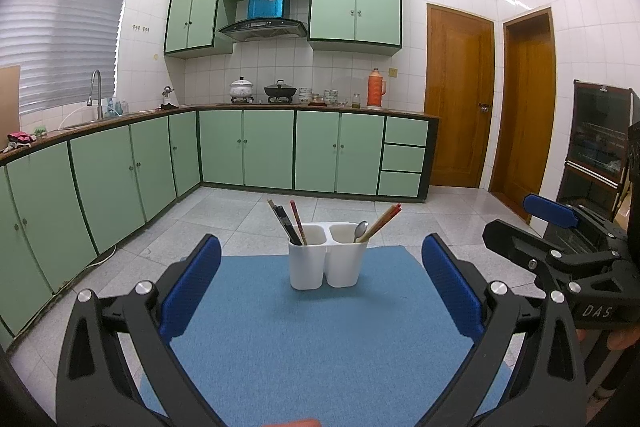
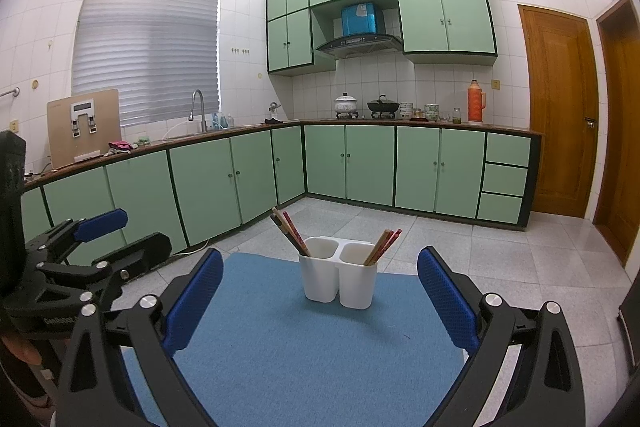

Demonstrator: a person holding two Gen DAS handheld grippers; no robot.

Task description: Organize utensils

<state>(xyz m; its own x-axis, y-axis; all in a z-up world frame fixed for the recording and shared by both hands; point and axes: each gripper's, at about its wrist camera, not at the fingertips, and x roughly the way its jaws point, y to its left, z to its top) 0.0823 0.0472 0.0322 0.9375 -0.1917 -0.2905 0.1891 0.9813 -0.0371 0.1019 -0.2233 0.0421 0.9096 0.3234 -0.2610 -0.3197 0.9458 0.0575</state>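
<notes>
A white two-compartment utensil holder (image 1: 326, 263) (image 2: 339, 277) stands at the far end of a blue mat (image 1: 280, 339) (image 2: 288, 347). Its left compartment holds several chopsticks (image 1: 289, 222) (image 2: 289, 231). Its right compartment holds chopsticks (image 1: 382, 222) (image 2: 383, 246) and a metal spoon (image 1: 360, 230). My left gripper (image 1: 322, 291) is open and empty, short of the holder. My right gripper (image 2: 320, 301) is open and empty, also short of it. In the left wrist view the right gripper (image 1: 520, 223) shows at the right edge; in the right wrist view the left gripper (image 2: 116, 231) shows at the left.
The mat lies on a small table above a grey tiled floor (image 1: 224, 223). Green cabinets (image 1: 248, 147) and a counter with pots (image 1: 280, 91) and an orange thermos (image 1: 375, 87) line the far walls. Two wooden doors (image 1: 456, 99) and a dark cabinet (image 1: 596, 147) stand at the right.
</notes>
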